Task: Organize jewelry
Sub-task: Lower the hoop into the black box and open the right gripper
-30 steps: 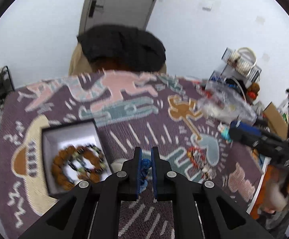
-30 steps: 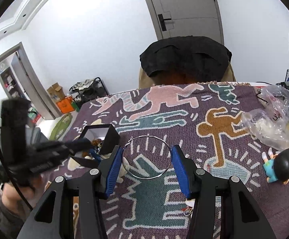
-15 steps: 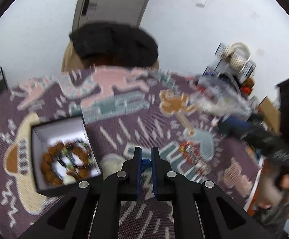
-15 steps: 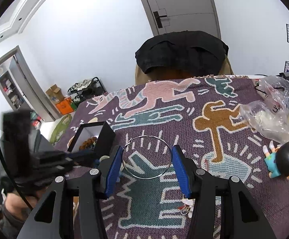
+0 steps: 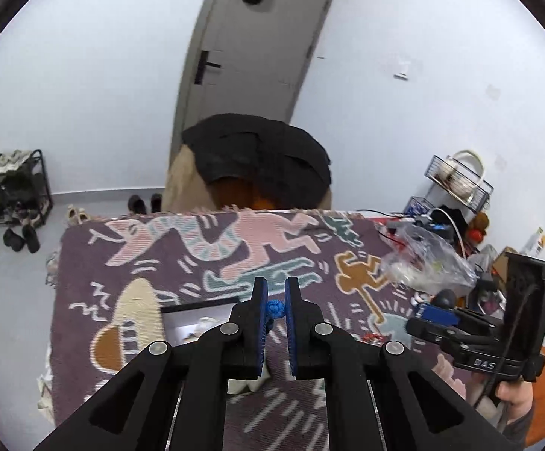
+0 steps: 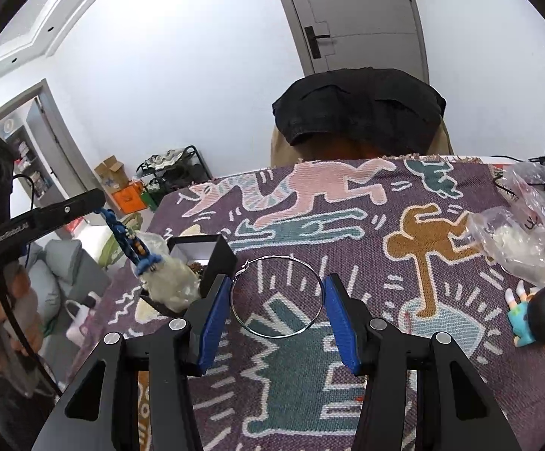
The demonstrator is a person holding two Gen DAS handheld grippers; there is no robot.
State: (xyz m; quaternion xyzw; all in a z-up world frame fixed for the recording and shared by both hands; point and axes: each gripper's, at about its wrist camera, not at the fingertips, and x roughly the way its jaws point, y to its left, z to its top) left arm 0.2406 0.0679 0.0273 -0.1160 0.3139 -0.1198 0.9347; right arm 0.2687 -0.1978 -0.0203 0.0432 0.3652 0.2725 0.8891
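Two tools work above a surface covered by a patterned woven cloth (image 6: 347, 225). The right tool (image 6: 278, 300) has its blue pads set apart to the width of a thin silver hoop (image 6: 278, 298), and the hoop sits between them, touching both pads, so it is held at its sides. The left tool (image 5: 275, 310) is nearly closed and pinches the top knot of a blue cord charm (image 5: 274, 308). In the right wrist view this cord (image 6: 123, 238) hangs down from the left tool (image 6: 97, 199), with small beads on it and a pale tuft (image 6: 169, 282) at the lower end. The tuft hangs just beside the black jewelry box (image 6: 204, 259), at its left side; whether it touches the box I cannot tell. The box is open, white inside, and some brown beads (image 6: 197, 265) show in it. The box stands just beyond the right tool, to its left. To the right of the box, well apart, lies a small doll (image 6: 535, 319) with a black head, and beyond it a clear plastic bag (image 6: 528, 225). Behind the far edge of the surface is a chair with a black garment (image 6: 359, 105) over it, then a grey door (image 6: 351, 11).
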